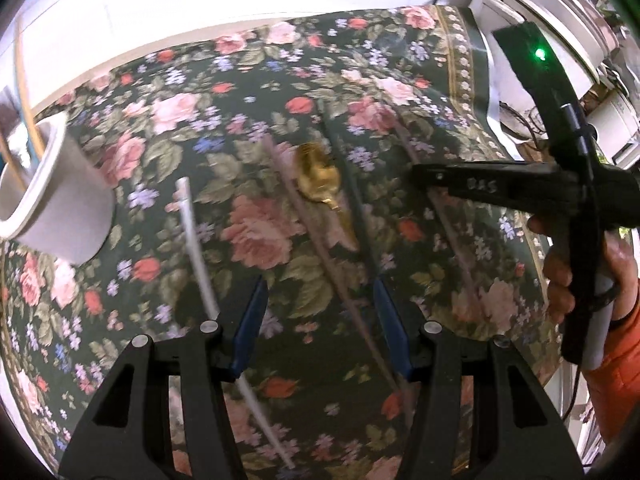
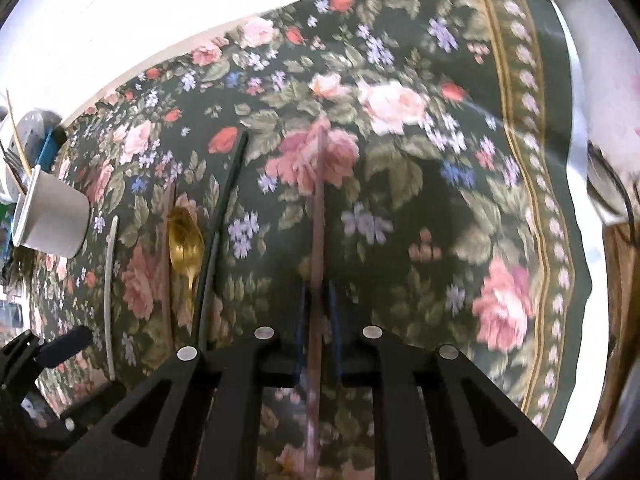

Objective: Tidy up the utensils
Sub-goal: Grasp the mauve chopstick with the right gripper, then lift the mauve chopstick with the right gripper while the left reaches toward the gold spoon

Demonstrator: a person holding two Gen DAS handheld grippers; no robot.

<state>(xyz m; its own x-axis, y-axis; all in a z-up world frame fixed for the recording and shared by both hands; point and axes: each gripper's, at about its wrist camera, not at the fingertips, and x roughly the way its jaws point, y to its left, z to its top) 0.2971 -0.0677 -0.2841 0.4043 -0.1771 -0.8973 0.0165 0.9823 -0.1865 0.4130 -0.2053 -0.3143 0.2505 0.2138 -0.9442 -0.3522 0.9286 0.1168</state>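
Floral tablecloth (image 2: 400, 168) carries the utensils lengthwise, near to far: right gripper (image 2: 318, 312) pinches a brown chopstick (image 2: 319, 208), left gripper (image 1: 320, 320) spread, holder cup (image 2: 56, 220) far left.

This looks like a home, most likely a kitchen or dining corner. A table is covered with a dark green floral tablecloth (image 2: 400, 184) with pink roses and a patterned border, the kind used in a household. Eating utensils lie on it: a gold spoon (image 1: 320, 184), a white chopstick (image 1: 196, 240) and darker chopsticks (image 2: 216, 240). A white cup (image 1: 60, 208) stands near the cloth's edge, and in the right wrist view forks (image 2: 12, 160) stick out of a holder behind it. Beyond the table's far corner, white appliances (image 1: 560, 12) with cables crowd a cluttered shelf.
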